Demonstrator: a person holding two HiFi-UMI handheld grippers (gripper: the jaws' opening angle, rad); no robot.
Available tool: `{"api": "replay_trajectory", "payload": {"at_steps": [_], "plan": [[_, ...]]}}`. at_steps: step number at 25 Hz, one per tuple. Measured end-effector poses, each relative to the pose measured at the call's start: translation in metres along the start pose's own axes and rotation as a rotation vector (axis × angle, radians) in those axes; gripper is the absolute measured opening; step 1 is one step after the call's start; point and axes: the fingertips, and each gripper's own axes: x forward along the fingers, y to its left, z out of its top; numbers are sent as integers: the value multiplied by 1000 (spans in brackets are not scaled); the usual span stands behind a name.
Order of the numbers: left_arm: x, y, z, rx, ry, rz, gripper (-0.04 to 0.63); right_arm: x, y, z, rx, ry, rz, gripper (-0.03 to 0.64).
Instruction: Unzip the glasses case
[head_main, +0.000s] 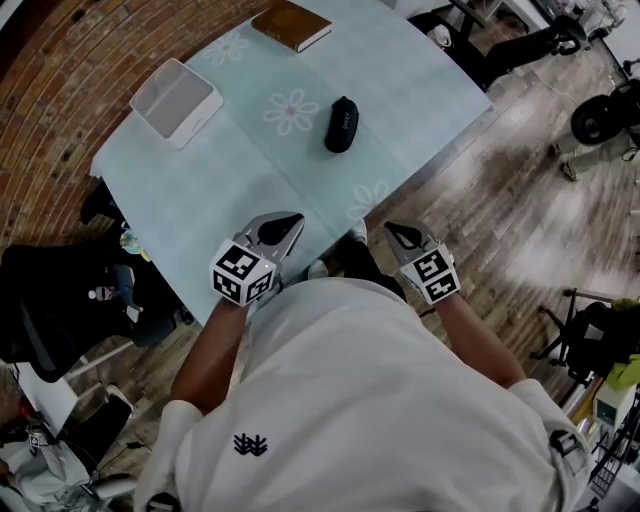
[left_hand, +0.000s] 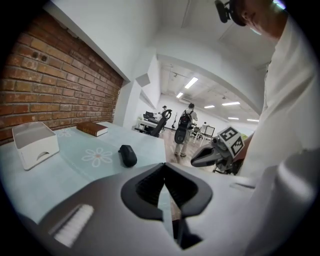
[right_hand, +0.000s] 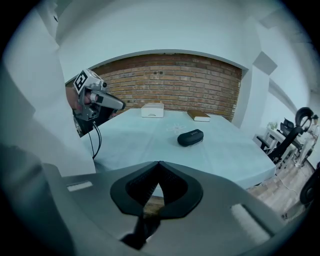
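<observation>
The black zipped glasses case (head_main: 341, 125) lies closed on the pale flower-print table (head_main: 400, 90), well ahead of both grippers. My left gripper (head_main: 292, 219) hovers over the table's near edge, shut and holding nothing. My right gripper (head_main: 393, 231) hangs just off that edge, also shut and holding nothing. In the left gripper view the case (left_hand: 128, 155) lies beyond the closed left gripper (left_hand: 164, 166), and the right gripper (left_hand: 202, 159) shows off to the right. In the right gripper view the case (right_hand: 190, 137) sits past the closed right gripper (right_hand: 159, 163), with the left gripper (right_hand: 116, 103) at the left.
A white open box (head_main: 177, 101) stands at the table's far left and a brown book (head_main: 291, 25) lies at the far edge. A brick wall (right_hand: 170, 85) backs the table. Chairs and bags crowd the floor on the left (head_main: 60, 300). People stand far off in the room (left_hand: 184, 127).
</observation>
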Motion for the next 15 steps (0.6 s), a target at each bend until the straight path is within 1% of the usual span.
{"api": "replay_trajectory", "payload": {"at_steps": [9, 15], "plan": [[-18, -5, -12, 7, -3, 8, 55, -11, 17, 6, -7, -9, -9, 0], [-26, -5, -16, 1, -10, 18, 55, -15, 19, 10, -26, -14, -8, 0]]}}
